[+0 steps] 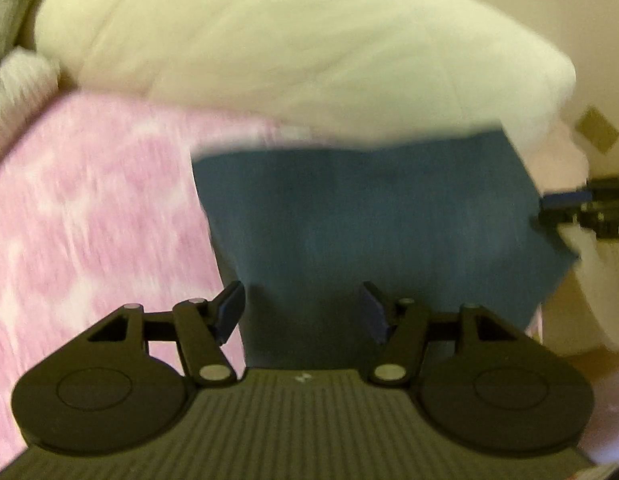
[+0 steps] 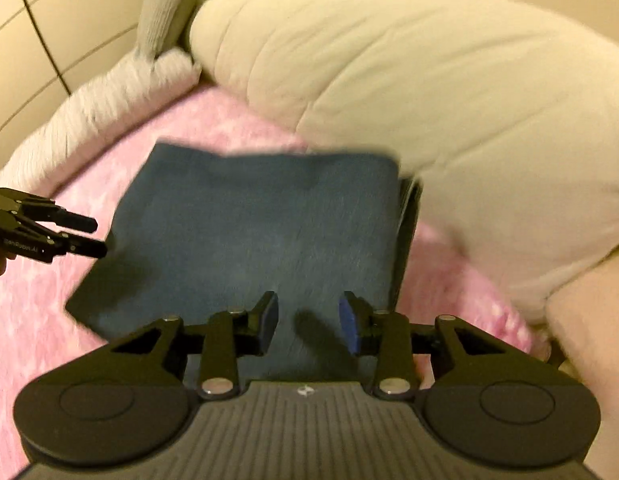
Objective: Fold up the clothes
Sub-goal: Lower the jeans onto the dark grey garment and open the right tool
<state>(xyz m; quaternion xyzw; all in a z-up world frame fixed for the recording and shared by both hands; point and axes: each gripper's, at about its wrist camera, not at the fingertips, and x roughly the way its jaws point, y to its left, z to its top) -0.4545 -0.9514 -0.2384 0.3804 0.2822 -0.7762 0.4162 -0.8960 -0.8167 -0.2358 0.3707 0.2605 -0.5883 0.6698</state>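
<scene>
Below, folded blue garment (image 2: 253, 232), tongs (image 2: 308, 318) apart.

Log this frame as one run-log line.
task: fold clothes | blue garment folded flat on pink blanket | left gripper open | right gripper open | neither gripping | pillow behind

pink bedspread (image 2: 37, 320), cream pillow (image 2: 449, 100), panelled wall (image 2: 49, 40)

Left tongs (image 1: 303, 312) — fingers spread wide, nothing between them, right tongs (image 2: 308, 322) likewise parted — both angled downward
</scene>
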